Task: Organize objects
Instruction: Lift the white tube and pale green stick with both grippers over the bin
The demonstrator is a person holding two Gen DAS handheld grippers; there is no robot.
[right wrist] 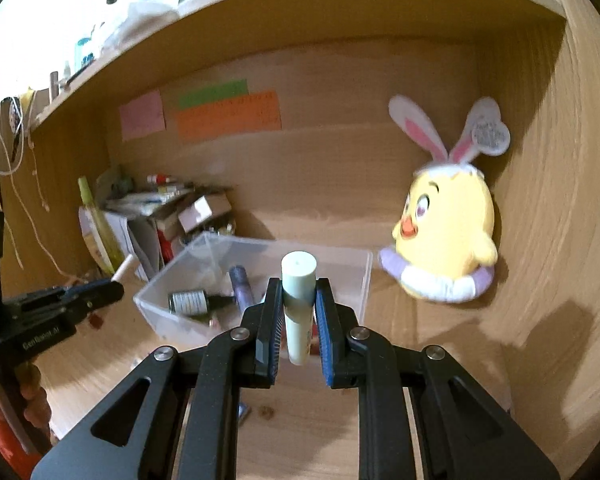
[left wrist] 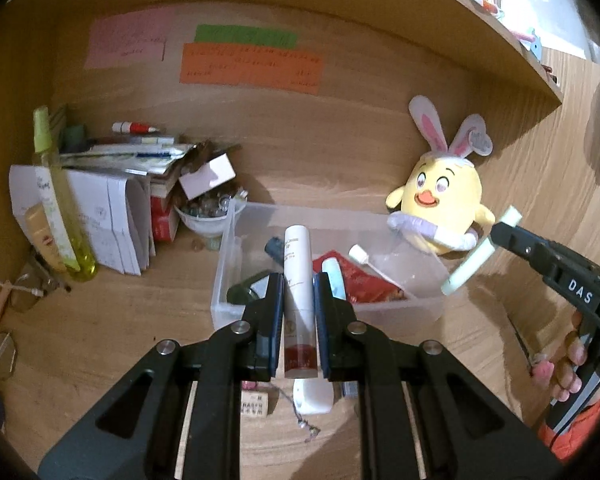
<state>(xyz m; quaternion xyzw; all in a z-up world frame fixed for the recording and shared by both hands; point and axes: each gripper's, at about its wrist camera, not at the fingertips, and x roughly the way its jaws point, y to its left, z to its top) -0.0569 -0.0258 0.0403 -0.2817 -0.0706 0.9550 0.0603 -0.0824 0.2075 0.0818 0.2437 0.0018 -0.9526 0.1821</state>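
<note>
My left gripper (left wrist: 298, 280) is shut on a white tube with a red end (left wrist: 298, 276), held upright in front of a clear plastic bin (left wrist: 228, 256). The bin holds several small cosmetics, a red packet (left wrist: 364, 280) among them. My right gripper (right wrist: 298, 292) is shut on a pale green tube (right wrist: 298, 300), also near upright, in front of the clear bin (right wrist: 156, 308). In the left wrist view the right gripper (left wrist: 496, 234) shows at the right with the pale green tube (left wrist: 478, 254) across its tip. The left gripper (right wrist: 114, 286) appears at the left of the right wrist view.
A yellow chick plush with bunny ears (left wrist: 444, 200) leans on the wall right of the bin. Papers, boxes, a bowl (left wrist: 204, 220) and a yellow-green spray bottle (left wrist: 60, 208) crowd the left corner. A small white item (left wrist: 314, 396) and a stamp (left wrist: 254, 404) lie on the desk below my left gripper.
</note>
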